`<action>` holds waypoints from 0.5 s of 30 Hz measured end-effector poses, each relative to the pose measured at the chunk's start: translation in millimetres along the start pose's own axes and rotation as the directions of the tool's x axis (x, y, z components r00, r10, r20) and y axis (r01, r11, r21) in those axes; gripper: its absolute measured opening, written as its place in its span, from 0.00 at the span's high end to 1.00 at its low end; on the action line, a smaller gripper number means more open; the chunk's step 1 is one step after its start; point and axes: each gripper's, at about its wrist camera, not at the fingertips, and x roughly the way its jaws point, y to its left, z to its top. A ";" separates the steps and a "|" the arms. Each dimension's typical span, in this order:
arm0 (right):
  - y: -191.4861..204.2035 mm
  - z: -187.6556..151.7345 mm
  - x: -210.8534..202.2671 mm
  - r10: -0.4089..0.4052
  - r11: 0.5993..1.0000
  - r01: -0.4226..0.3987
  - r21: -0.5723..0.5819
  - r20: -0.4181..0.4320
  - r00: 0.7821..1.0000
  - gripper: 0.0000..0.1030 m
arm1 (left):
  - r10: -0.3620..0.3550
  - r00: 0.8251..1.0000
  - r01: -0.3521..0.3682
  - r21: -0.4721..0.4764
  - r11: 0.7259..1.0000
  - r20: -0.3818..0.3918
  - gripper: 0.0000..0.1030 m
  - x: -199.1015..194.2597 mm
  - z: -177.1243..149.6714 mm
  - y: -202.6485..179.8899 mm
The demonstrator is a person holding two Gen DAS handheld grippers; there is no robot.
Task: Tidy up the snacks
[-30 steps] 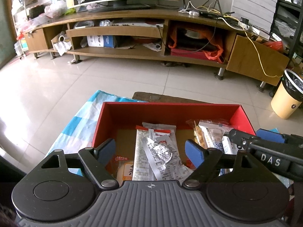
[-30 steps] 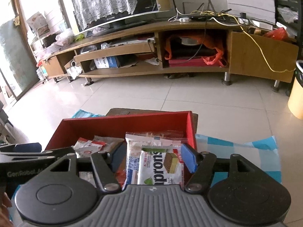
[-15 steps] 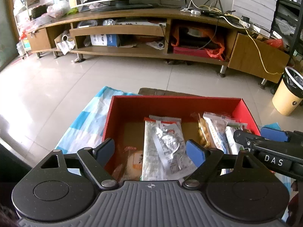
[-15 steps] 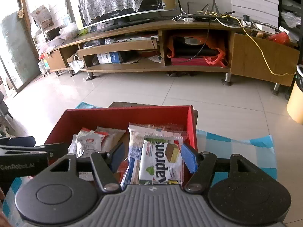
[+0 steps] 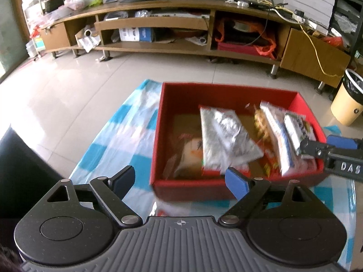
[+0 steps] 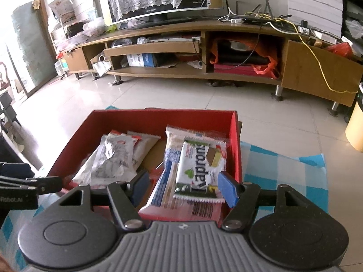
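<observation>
A red box [image 5: 179, 104] [image 6: 74, 140] holds several snack packets. A silver packet [image 5: 224, 136] [image 6: 113, 158] lies in its middle, an orange-white packet [image 5: 190, 149] at its near left. A blue-striped packet [image 6: 168, 172] and a white-green wafer packet [image 6: 199, 167] lie at its right side. My left gripper [image 5: 179, 179] is open and empty, hovering over the box's near left corner. My right gripper [image 6: 185, 187] is open, its fingers either side of the wafer packet's near end. It also shows in the left wrist view [image 5: 317, 145].
The box sits on a blue-and-white checked cloth [image 5: 118, 140] [image 6: 283, 170] above a tiled floor. A long wooden TV stand [image 5: 181, 22] runs along the back. A yellow bin [image 5: 347, 99] stands at right. A dark object [image 5: 20, 163] is at left.
My left gripper has pulled back and to the left, from over the box's inside to its near left corner. My right gripper has drawn back slightly. The snacks stay in the box.
</observation>
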 end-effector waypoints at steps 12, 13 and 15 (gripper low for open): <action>-1.1 -15.4 -16.1 0.012 1.000 -0.013 -0.019 -0.010 1.000 0.35 | -0.050 0.988 0.051 0.002 0.999 -0.144 0.05 29.4 -28.0 11.5; -1.2 -15.2 -16.1 0.011 1.000 -0.011 -0.018 -0.011 1.000 0.35 | -0.052 0.987 0.053 0.005 0.999 -0.152 0.05 31.9 -29.3 10.5; -2.6 -15.1 -15.7 0.010 1.000 -0.010 -0.015 -0.016 1.000 0.35 | -0.054 0.986 0.062 0.039 0.997 -0.160 0.04 35.4 -32.1 4.8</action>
